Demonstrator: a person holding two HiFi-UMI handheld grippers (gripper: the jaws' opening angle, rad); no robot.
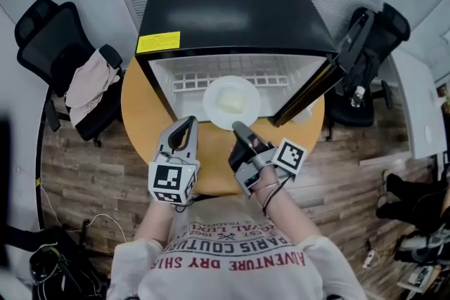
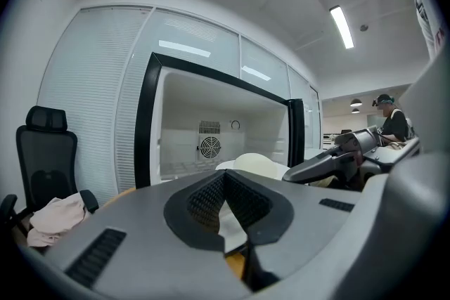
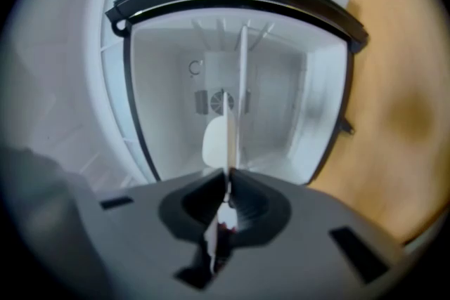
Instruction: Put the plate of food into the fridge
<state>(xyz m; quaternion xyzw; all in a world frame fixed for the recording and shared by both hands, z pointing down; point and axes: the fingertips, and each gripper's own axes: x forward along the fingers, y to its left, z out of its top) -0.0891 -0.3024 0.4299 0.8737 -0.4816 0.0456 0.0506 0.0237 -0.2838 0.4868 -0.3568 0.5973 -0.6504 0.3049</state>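
Observation:
A black mini fridge [image 1: 232, 10] stands open on a round wooden table [image 1: 140, 109], its door [image 1: 316, 84] swung to the right. A white plate [image 1: 211, 98] with a pale mound of food [image 1: 233, 102] hangs at the fridge's mouth. My right gripper [image 1: 238, 128] is shut on the plate's near rim. In the right gripper view the plate [image 3: 241, 81] runs edge-on out of the jaws [image 3: 228, 175], with the food [image 3: 214, 140] beside it. My left gripper [image 1: 187, 124] is shut and holds nothing, just left of the plate. From it I see the food [image 2: 256, 165] ahead.
A black office chair [image 1: 63, 60] with a pale cloth [image 1: 88, 84] draped over it stands at the left. Another black chair [image 1: 365, 67] stands behind the open door. Inside the fridge are a white wire shelf [image 1: 190, 84] and a round fan grille [image 2: 209, 147].

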